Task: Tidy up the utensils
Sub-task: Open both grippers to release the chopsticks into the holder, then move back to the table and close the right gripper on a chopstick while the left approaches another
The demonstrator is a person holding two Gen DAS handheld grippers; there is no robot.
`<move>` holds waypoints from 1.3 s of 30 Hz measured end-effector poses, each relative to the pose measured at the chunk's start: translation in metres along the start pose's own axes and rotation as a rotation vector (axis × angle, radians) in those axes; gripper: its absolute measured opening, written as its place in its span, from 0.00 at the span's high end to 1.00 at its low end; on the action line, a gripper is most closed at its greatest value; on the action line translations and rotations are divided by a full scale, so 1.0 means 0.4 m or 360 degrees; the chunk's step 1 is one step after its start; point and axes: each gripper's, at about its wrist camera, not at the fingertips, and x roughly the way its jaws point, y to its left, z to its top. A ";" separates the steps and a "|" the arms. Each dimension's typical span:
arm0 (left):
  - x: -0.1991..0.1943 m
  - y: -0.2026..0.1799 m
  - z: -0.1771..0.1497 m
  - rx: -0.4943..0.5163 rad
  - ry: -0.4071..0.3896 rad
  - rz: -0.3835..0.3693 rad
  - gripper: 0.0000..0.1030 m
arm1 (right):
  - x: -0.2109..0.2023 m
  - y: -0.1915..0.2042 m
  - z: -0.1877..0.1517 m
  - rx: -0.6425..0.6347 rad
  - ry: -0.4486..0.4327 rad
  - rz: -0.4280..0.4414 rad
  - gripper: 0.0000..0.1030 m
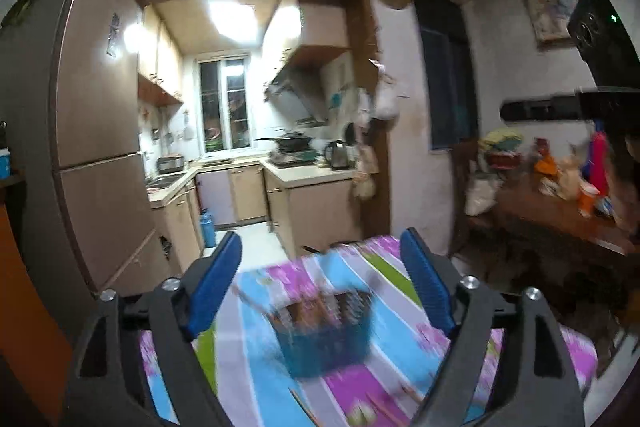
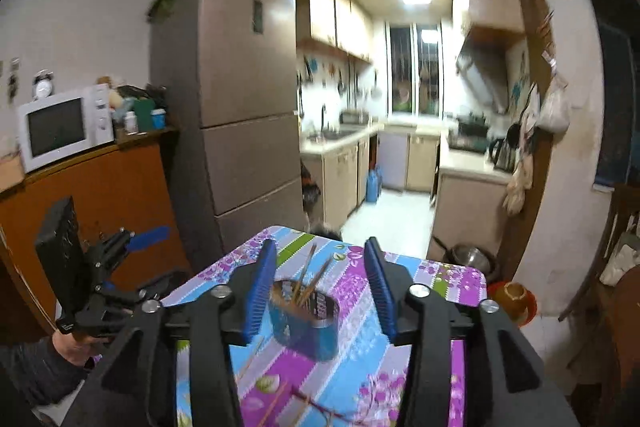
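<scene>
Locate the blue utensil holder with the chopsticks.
The blue utensil holder stands on the floral tablecloth, centred ahead of the right gripper in the right wrist view.

Place: a lived-in home, dining corner opening onto a small kitchen.
Centre: kitchen counter (image 2: 344, 137), window (image 2: 414, 71), range hood (image 2: 480, 75).
Left: tall fridge (image 2: 244, 95), microwave (image 2: 64, 127) on an orange cabinet (image 2: 100, 195).
Bottom: table with floral cloth (image 2: 360, 359).
</scene>
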 end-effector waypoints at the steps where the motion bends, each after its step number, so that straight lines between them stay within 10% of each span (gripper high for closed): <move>1: -0.034 -0.033 -0.066 0.0008 0.0023 -0.0039 0.23 | -0.043 0.006 -0.065 0.0001 -0.0038 -0.0007 0.52; 9: -0.075 -0.156 -0.429 -0.0103 0.0455 -0.0178 0.23 | -0.202 0.025 -0.627 0.0217 0.0035 -0.0135 0.53; 14: -0.110 -0.209 -0.503 -0.0155 0.0476 -0.0193 0.23 | -0.227 0.072 -0.793 0.0239 0.0066 -0.0198 0.57; 39: -0.088 -0.405 -0.644 0.0055 0.0340 -0.0024 0.43 | -0.104 0.155 -0.949 0.0149 0.0134 -0.0203 0.83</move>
